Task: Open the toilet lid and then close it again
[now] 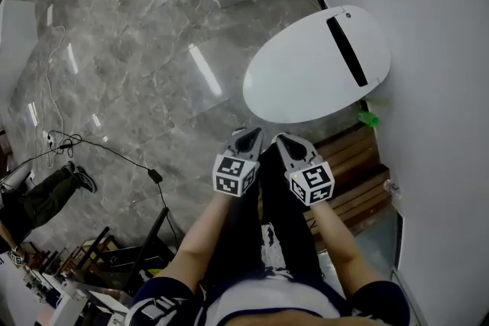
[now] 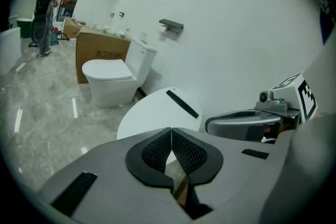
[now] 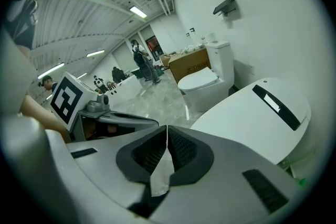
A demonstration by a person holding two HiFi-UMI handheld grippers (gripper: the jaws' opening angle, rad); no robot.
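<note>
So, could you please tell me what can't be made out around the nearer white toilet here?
- White oval toilet lid: its front edge, left gripper view, behind the grey left gripper.
- Whatever lies under it: all views, covered by the lid.
- Small green object: head view, too small to identify.

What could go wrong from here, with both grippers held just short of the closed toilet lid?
1. The left gripper and right gripper both have their jaws shut, and the toilet lid is smooth and lies flat; the tips may slip off its rim rather than hook under it.
2. The grippers sit close side by side, so they could knock together.
3. The wall stands close behind the toilet; a lid swung up hard might strike it.
</note>
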